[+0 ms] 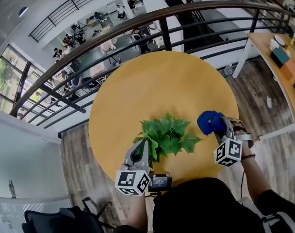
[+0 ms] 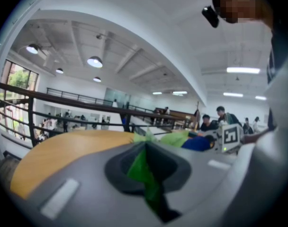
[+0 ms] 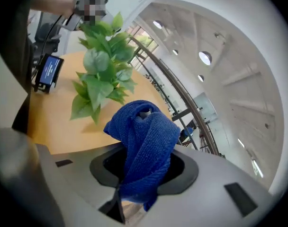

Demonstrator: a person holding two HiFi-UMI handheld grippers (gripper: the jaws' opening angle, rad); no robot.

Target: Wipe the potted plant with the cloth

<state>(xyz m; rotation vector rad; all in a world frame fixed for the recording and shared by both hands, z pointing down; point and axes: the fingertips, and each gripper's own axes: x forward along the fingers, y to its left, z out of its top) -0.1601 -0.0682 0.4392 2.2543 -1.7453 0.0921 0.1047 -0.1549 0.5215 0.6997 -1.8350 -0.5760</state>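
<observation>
Plant leaf [image 2: 140, 167] pinched in left tool [image 1: 141, 148]; cloth [image 1: 209, 122] clamped in right tool [image 1: 224, 129].

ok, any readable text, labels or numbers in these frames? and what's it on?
No legible words or numbers in any view.
Screen of the small device on the table: pale lines on blue, too small and blurred to read.
The marker cube on the left tool and the one on the right tool: black-and-white square patterns only, no letters.
</observation>
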